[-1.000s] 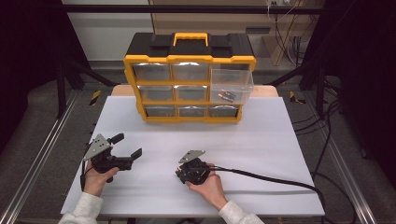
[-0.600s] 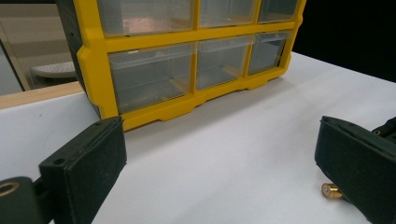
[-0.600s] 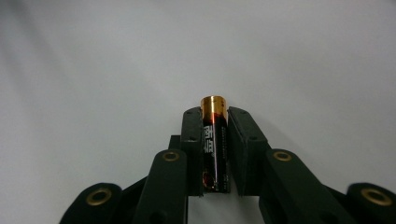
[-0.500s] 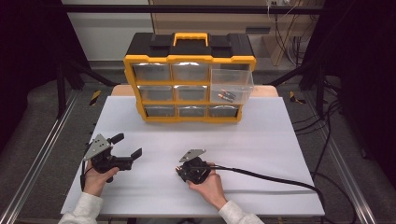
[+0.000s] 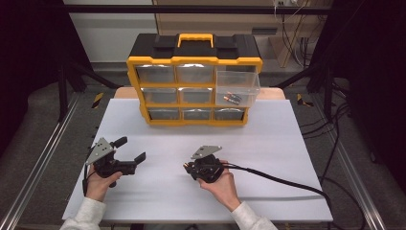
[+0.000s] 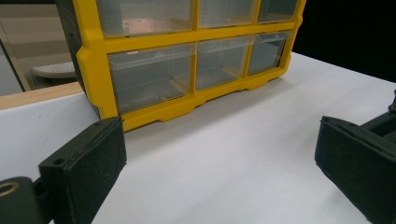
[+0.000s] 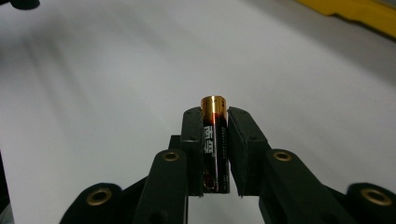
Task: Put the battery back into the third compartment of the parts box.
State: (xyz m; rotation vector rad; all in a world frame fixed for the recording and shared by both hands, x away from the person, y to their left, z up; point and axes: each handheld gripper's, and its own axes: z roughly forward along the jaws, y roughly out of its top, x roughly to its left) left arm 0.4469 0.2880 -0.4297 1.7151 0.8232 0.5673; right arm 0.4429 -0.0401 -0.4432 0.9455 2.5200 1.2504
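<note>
While the right tongs (image 7: pixel 215 154) were clamped on a battery (image 7: pixel 215 140), that black cell stood lengthwise between the two pads, its copper-coloured end poking out past the tips toward twelve o'clock in the right gripper view. The jaws had just finished closing, and the pads pressed the battery from both sides. In the high view the right tongs (image 5: pixel 187 167) sat at about six o'clock on the worktop (image 5: pixel 268 143), tips pointing toward nine o'clock.

The left tongs (image 5: pixel 130 149) stood wide open with nothing between the pads; in the left gripper view only bare white surface lay between them.

The yellow drawer cabinet (image 5: pixel 194 61) stood at twelve o'clock on the worktop, well apart from both tongs. Its top-right drawer (image 5: pixel 237 88) was pulled out, with more batteries (image 5: pixel 232 98) lying inside. A broad open stretch of white worktop ran between the cabinet and the hands, and more lay toward three o'clock, crossed only by the black cable (image 5: pixel 277 179).

The right hand (image 5: pixel 218 184) cupped its tongs from below at six o'clock, forearm angling in from the bottom edge. The left hand (image 5: pixel 98 182) gripped its tongs at eight o'clock, jaws aimed toward two o'clock
</note>
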